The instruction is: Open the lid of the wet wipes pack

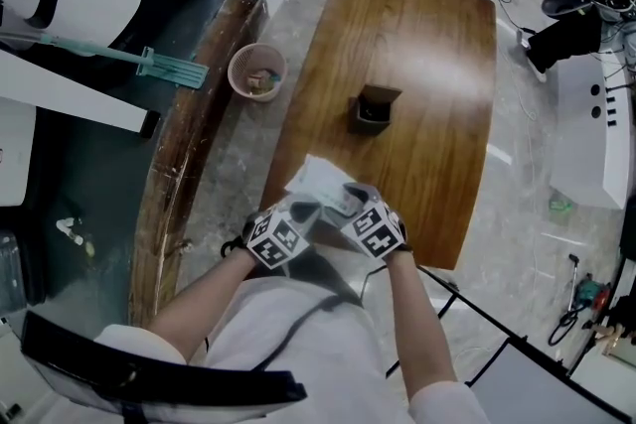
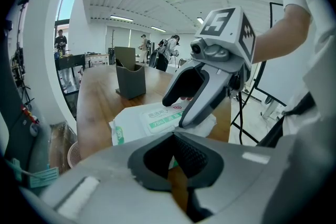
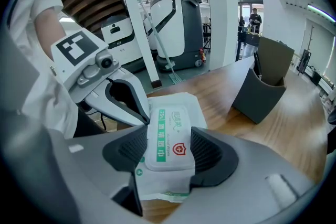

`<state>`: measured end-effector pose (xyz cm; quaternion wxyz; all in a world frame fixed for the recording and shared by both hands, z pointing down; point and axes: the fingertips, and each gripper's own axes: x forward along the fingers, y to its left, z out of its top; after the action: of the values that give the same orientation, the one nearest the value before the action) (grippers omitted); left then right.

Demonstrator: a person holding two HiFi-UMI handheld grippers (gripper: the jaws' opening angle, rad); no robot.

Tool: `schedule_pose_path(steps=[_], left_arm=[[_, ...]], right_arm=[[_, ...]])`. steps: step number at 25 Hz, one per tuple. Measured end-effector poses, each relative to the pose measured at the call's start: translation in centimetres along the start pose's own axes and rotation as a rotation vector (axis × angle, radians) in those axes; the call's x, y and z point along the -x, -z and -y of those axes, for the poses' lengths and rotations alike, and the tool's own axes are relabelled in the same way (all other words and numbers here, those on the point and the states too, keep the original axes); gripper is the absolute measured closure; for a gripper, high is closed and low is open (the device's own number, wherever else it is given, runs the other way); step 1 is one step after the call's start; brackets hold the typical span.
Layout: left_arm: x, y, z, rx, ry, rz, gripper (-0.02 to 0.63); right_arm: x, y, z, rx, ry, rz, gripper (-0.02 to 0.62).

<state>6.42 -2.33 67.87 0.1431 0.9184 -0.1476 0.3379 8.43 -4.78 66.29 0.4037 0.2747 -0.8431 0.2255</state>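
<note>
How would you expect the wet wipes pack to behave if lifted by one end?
Probably floppy: the wet wipes pack has soft, wrinkled film edges. Its lid looks rigid, so that part should stay flat. It may slide easily on the smooth table.

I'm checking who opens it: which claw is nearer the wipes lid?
Right. The right claw has the lid between its jaws; the left claw grips the pack at its edge, beside the lid.

Wet wipes pack (image 3: 173, 105), lid (image 3: 169, 145): green band (image 3: 159, 140) printed in white, "75%" followed by Chinese characters; smaller lines beside it too fine to read; red shield (image 3: 179, 149) bearing a white cross. Marker cubes (image 1: 278, 238): black-and-white square code patterns, no lettering.
</note>
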Motion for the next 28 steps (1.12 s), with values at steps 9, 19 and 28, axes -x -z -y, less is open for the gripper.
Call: schedule_pose_path(steps=[9,19,28], left_arm=[[-0.3,0.19,-0.01,0.013,-0.018,-0.005,0.603],[-0.23,0.19,0.1,0.019,-0.03,-0.016,0.601],[0.58,0.76,-0.08,0.039,-0.05,-0.014,0.601]], right_arm=[[0.12,0.04,0.29,-0.053,-0.068,0.014,0.333],[0.54,-0.1,0.18,-0.008,-0.095,0.017,0.33],[0.73,-0.35,0.51,0.025,-0.07,0.03,0.33]])
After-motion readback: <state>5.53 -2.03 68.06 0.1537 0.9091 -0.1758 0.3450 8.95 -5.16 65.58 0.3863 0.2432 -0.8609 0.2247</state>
